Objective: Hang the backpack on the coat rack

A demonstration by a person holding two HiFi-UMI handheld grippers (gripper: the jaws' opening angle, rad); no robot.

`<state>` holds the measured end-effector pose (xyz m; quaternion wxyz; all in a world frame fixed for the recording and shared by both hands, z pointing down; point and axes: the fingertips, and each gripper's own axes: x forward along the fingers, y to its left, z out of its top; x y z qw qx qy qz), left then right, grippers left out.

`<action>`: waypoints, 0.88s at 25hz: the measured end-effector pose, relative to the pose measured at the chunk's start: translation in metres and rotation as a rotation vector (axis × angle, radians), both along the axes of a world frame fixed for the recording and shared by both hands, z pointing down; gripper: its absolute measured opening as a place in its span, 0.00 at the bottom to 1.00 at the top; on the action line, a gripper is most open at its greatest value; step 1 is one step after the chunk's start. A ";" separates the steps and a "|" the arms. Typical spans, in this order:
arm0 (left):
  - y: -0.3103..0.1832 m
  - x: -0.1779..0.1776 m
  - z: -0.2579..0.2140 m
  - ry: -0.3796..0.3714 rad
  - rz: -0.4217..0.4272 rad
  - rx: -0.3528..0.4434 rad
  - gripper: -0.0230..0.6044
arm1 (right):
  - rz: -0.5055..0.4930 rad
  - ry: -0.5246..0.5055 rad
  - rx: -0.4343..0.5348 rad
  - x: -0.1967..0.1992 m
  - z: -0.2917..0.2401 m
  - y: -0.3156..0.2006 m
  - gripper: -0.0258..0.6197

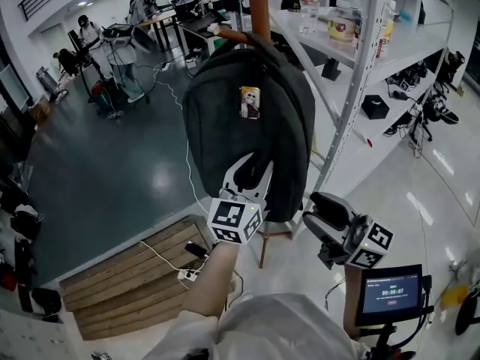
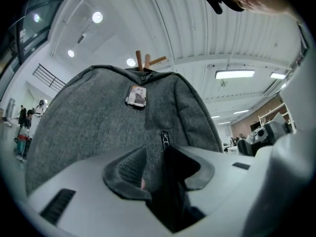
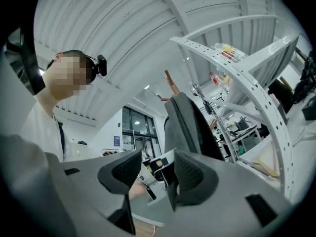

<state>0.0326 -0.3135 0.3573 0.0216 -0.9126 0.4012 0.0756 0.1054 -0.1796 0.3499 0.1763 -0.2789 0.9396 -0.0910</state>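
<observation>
The dark grey fabric backpack (image 1: pixel 241 145) hangs with its long axis vertical. Its top lies against the wooden coat rack (image 1: pixel 260 6), and its lower edge is at the left gripper (image 1: pixel 249 172).

From the left gripper, the backpack extends straight up and away towards the rack pegs (image 2: pixel 146 60). The coming move is therefore judged to turn on this vertical line: either release or a lift towards the peg runs along it.

In the left gripper view, the left gripper (image 2: pixel 158 168) is partly closed on a fold of the backpack (image 2: pixel 94 127) beside the zip. The fabric fills the gap between the pads.

The right gripper (image 1: pixel 315 210) is held low and to the right, well apart from the backpack, near the white metal shelving unit (image 1: pixel 358 88). In the right gripper view, its jaws (image 3: pixel 153 171) stand apart with nothing between them. Only the other gripper is seen beyond them, with the backpack (image 3: pixel 185 125) farther off. The left gripper is thus the nearer one.

Limits of observation:
- The carry loop is not shown clearly in any view, so it cannot be confirmed whether it is seated over a peg.
- The back face and shoulder straps of the backpack are hidden.
- The base of the coat rack is covered by the backpack and the person's arm.
</observation>
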 end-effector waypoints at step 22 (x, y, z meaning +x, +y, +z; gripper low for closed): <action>0.119 -0.130 0.022 0.321 0.129 -0.137 0.28 | -0.024 0.047 -0.182 -0.099 0.053 -0.026 0.37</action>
